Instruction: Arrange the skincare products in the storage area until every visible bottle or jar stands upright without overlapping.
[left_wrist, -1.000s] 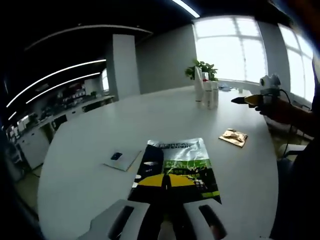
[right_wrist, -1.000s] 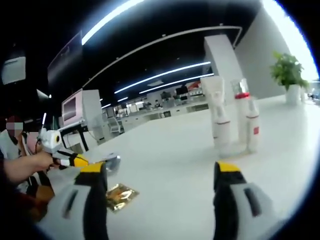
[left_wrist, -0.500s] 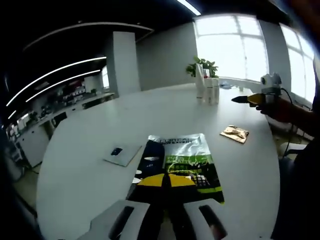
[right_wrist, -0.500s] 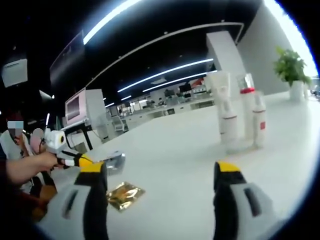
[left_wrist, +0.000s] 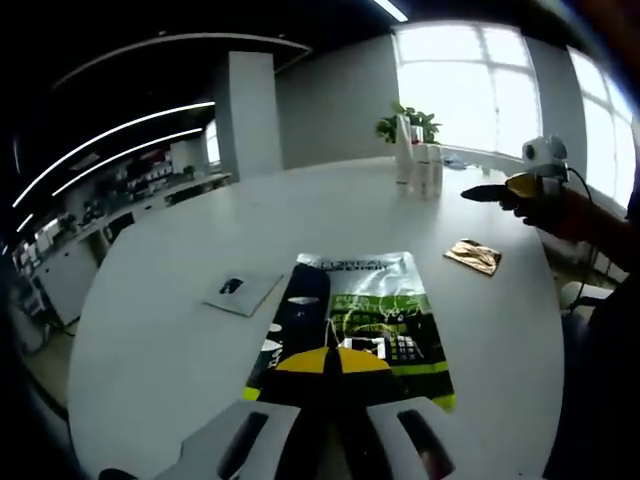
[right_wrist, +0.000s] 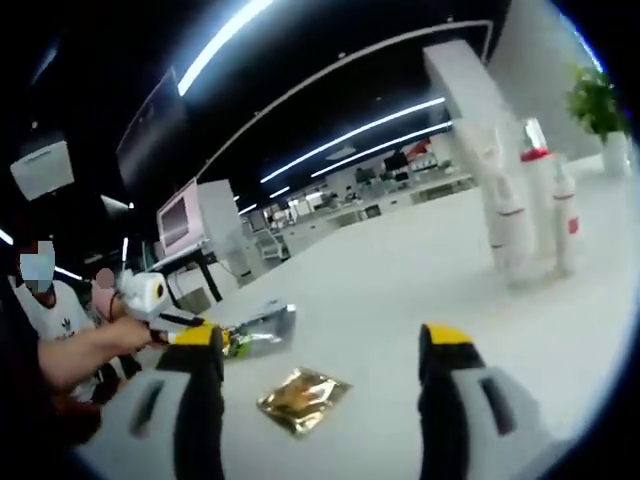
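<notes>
Ahead of left gripper (left_wrist: 330, 425): flat glossy sachet printed in black, green and silver (left_wrist: 350, 320), lying on round white table (left_wrist: 160, 300), its near edge nipped between the jaws.
Left gripper state: jaws drawn together, clamped on the printed sachet's near edge.
Left of left gripper, further out: small flat white card with a dark mark (left_wrist: 240, 292), lying apart from the printed sachet.
Right of left gripper, further out: small crinkled gold foil packet (left_wrist: 473, 255), flat on the table, well apart from the printed sachet.
Far ahead of left gripper: cluster of tall white skincare bottles (left_wrist: 417, 168), upright, close together near the table's far edge, just before a green potted plant (left_wrist: 408, 124) at the bright window.
Far right of left gripper view: right gripper (left_wrist: 495, 192), yellow-tipped, held by a person's hand (left_wrist: 560, 212) above the table.
Right gripper state (right_wrist: 320, 400): yellow-tipped jaws set wide apart, nothing between them.
Just ahead of right gripper: gold foil packet (right_wrist: 303, 398), seen between the jaws, lying flat.
Ahead and right of right gripper: white skincare bottles (right_wrist: 530, 215), upright, one with a red cap, standing side by side; touching or not, cannot tell.
Left of right gripper: left gripper (right_wrist: 200, 332) in a person's hand (right_wrist: 115, 335), holding the silvery end of the printed sachet (right_wrist: 262, 325).
</notes>
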